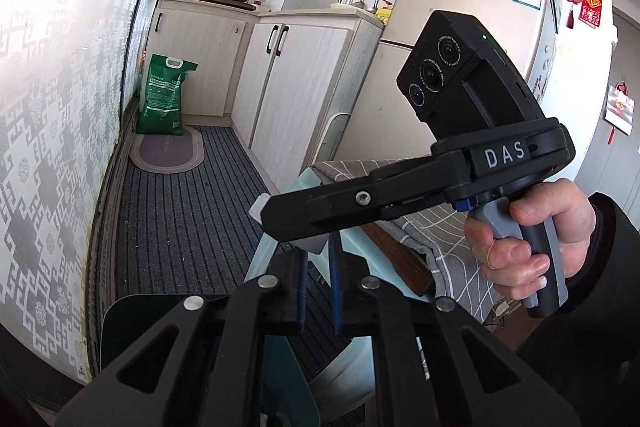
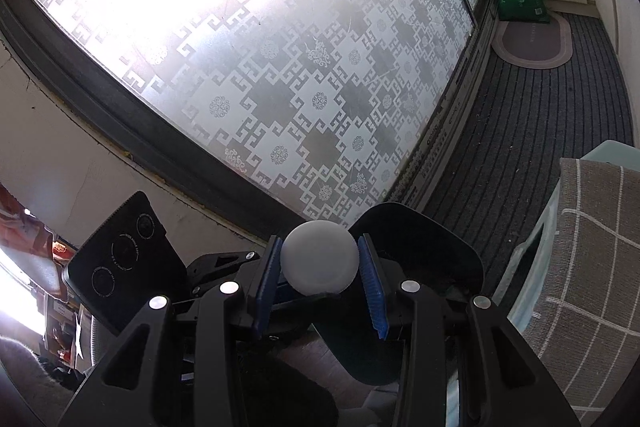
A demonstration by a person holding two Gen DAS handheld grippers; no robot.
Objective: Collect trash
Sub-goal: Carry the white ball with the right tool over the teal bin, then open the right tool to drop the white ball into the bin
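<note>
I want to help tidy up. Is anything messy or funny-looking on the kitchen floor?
Nothing looks spilled or broken. Small pale specks dot the striped carpet, and the green sack leans in the corner, its foot at the oval mat's edge.

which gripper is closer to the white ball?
Right. The right gripper has the white ball clamped between its blue pads. The left gripper is shut beside it, with nothing visible between its pads.

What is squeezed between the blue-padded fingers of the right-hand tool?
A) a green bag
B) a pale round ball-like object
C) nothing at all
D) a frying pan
B: in the right wrist view a pale round object sits between the blue-padded fingers, touched on both sides.
</note>
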